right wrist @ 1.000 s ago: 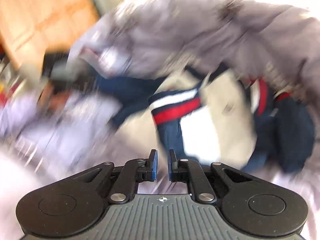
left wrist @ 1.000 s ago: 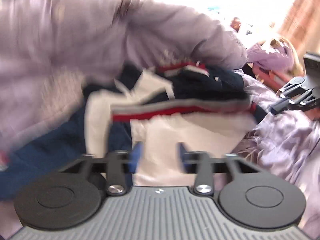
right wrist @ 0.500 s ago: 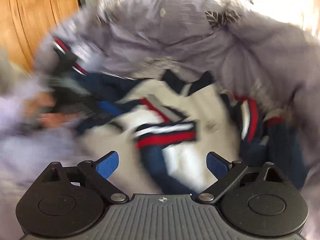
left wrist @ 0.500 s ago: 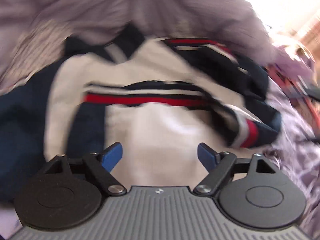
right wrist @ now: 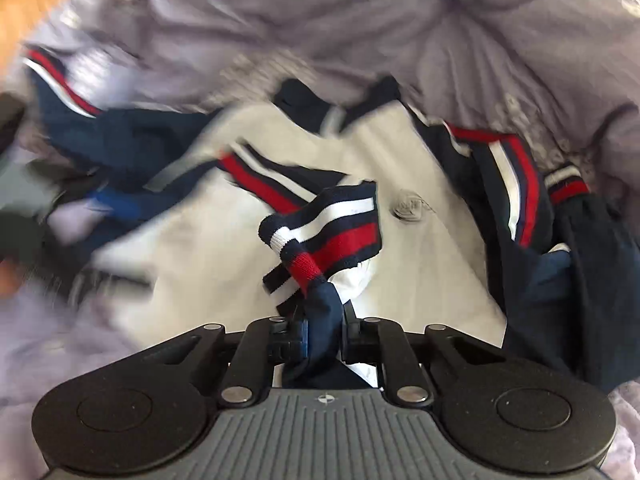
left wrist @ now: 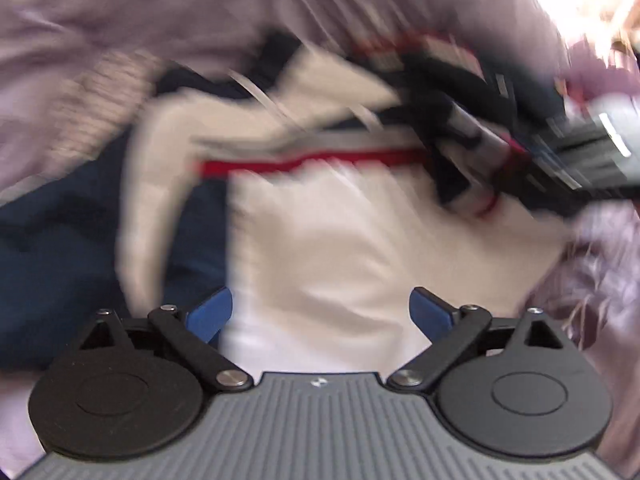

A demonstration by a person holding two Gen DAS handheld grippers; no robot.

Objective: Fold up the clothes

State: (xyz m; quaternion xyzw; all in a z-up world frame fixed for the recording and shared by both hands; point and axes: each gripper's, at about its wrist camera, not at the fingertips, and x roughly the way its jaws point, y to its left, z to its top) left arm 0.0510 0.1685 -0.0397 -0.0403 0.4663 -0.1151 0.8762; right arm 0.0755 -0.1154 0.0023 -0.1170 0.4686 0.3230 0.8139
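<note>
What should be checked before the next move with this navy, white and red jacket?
1. Right hand-held gripper shut on the jacket sleeve: ok; it has just been closing.
2. Striped cuff free ahead of the pads: ok.
3. Left hand-held gripper open and holding nothing: ok; it has just been opening, over the jacket.
4. Jacket lying flat: not ok, bunched.
5. Lilac garment off the jacket: cannot tell.
</note>
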